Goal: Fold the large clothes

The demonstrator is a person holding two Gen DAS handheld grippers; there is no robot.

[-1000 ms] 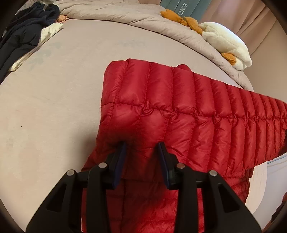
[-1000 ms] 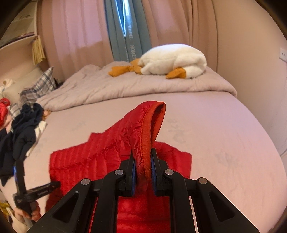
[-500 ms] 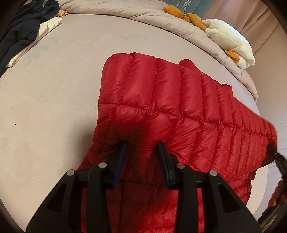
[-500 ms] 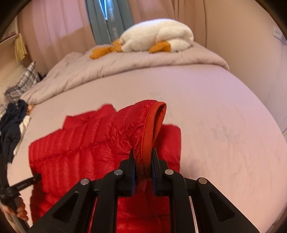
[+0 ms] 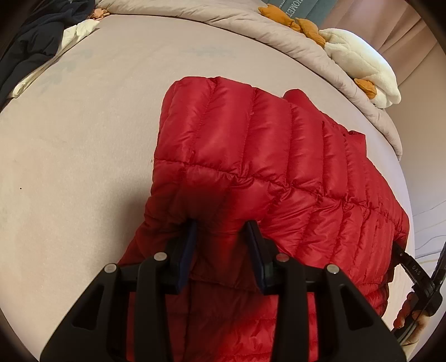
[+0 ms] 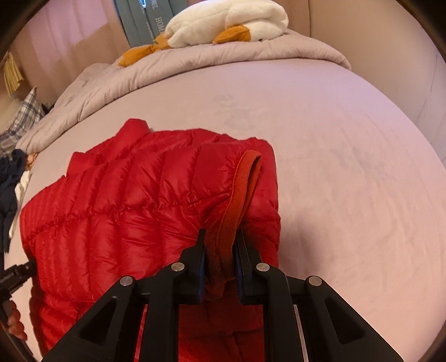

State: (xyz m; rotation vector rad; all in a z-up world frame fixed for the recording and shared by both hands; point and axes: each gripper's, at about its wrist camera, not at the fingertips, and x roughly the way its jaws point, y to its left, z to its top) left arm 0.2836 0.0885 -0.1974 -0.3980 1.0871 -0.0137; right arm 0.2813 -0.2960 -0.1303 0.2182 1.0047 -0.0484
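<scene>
While the red quilted down jacket (image 5: pixel 251 172) lies spread across the middle of the pale pink bed sheet (image 5: pixel 83 139), both black two-finger grippers pinch folds of it. Nearest the left wrist camera, the left gripper (image 5: pixel 221 245) has a thick puffy fold of the jacket wedged between its blue-padded fingers. At the jacket's opposite end, the right gripper (image 6: pixel 221 250) is pressed nearly together on the orange-red elastic cuff (image 6: pixel 242 189) of a sleeve folded over the jacket body. Beyond the jacket, at the far side of the bed, a rumpled beige quilt (image 6: pixel 195 64) carries a white plush goose with orange feet (image 6: pixel 231 22). Away to the jacket's left in the left wrist view, a pile of dark navy clothing (image 5: pixel 36 41) sits at the bed's edge, with white cloth under it
</scene>
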